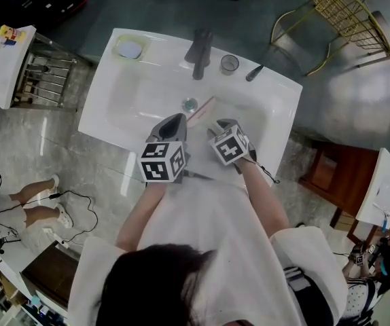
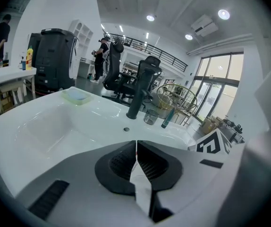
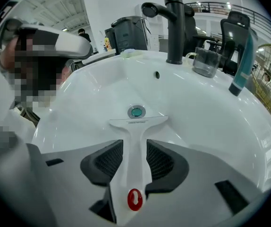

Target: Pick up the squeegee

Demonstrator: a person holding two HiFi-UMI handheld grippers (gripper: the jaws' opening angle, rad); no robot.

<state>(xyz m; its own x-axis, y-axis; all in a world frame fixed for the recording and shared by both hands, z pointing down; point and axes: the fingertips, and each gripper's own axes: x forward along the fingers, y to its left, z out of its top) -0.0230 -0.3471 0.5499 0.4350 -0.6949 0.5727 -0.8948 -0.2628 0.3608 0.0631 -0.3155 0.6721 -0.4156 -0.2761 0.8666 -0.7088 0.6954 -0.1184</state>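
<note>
The white squeegee (image 3: 138, 123) lies in the white sink (image 3: 206, 126), blade just short of the drain (image 3: 136, 111) and handle, with a red mark, running back toward me. My right gripper (image 3: 134, 146) is open, its dark pads on either side of the handle with a thin gap each side. In the head view the squeegee (image 1: 202, 107) shows as a thin pale strip ahead of the right gripper (image 1: 223, 126). My left gripper (image 1: 171, 124) hovers over the basin's near edge beside it, and in its own view the left gripper (image 2: 136, 145) has its pads closed together on nothing.
A black faucet (image 1: 200, 49) stands at the back of the sink (image 1: 107, 100), with a glass cup (image 1: 229, 63) and a teal tube (image 1: 255, 73) to its right. A pale soap dish (image 1: 129, 47) sits at the back left. A gold wire chair (image 1: 344, 12) stands beyond.
</note>
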